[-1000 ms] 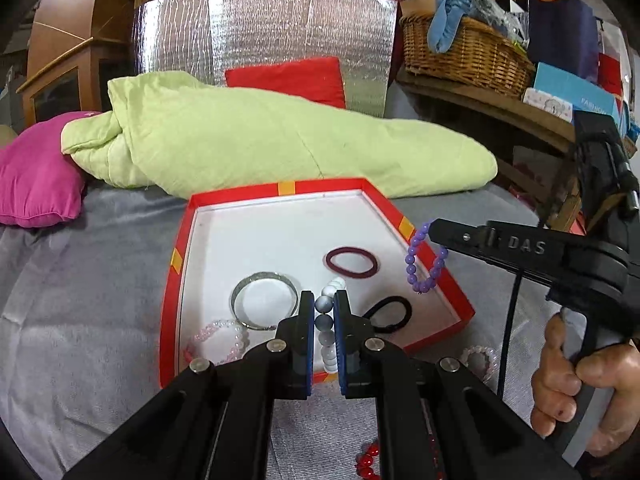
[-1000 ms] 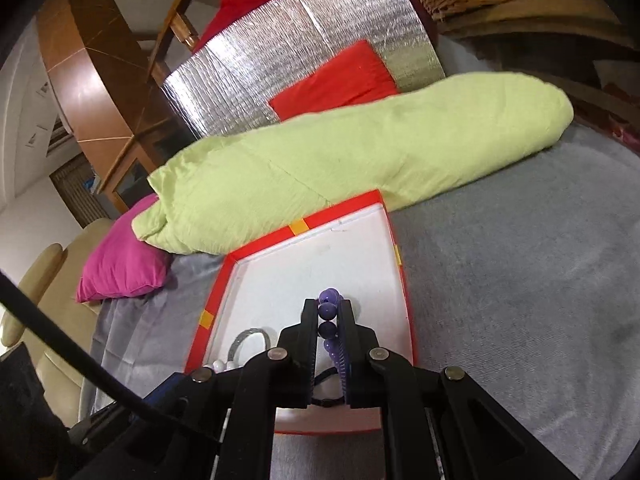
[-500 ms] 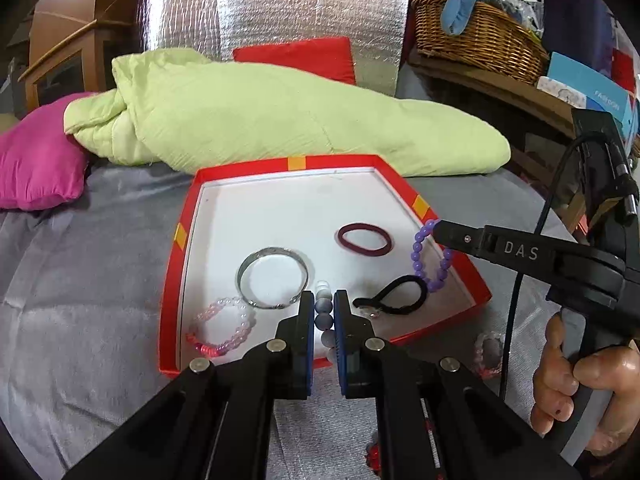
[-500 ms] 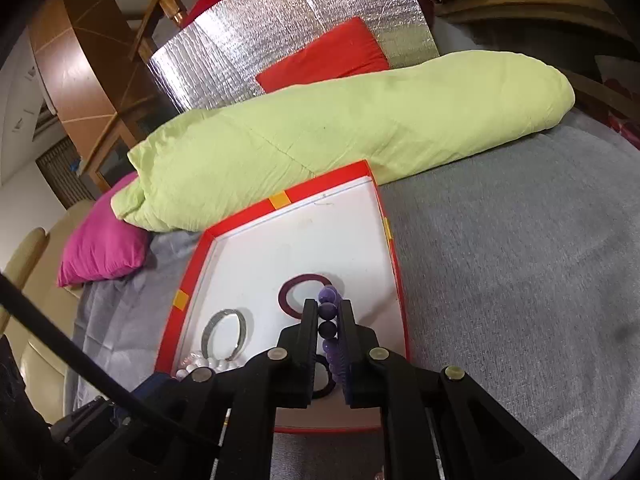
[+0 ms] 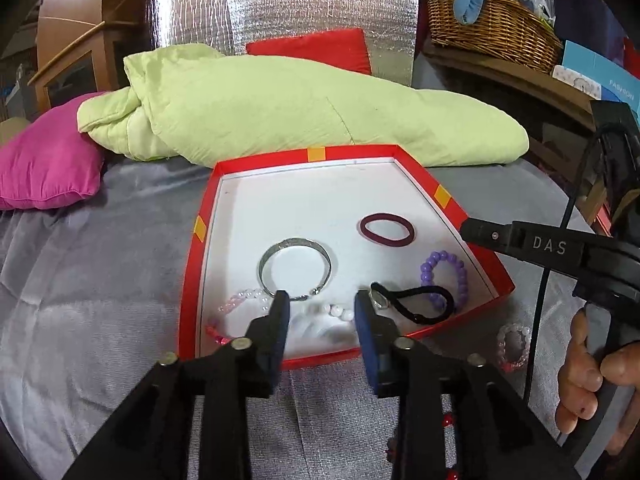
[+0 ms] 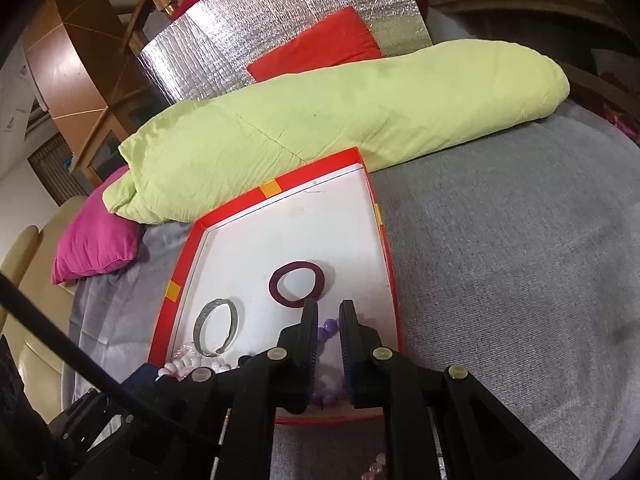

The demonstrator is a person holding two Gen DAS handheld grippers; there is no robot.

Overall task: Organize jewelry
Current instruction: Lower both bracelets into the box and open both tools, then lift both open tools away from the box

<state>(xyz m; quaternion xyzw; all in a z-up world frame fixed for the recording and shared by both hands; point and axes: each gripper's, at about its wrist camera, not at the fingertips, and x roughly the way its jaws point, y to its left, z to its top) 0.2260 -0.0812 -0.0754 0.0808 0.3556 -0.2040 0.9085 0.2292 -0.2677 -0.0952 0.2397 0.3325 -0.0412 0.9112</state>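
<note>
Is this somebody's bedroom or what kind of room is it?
Probably a lived-in room at home, maybe a bedroom. A rumpled green quilt and a pink cushion lie on a grey fabric cover, and a wicker basket stuffed with clothes sits on a wooden shelf.

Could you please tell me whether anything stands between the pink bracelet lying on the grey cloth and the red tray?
Nothing visible does, apart from the tray's own low wall: the pink bracelet lies on the grey cloth just outside it.
</note>
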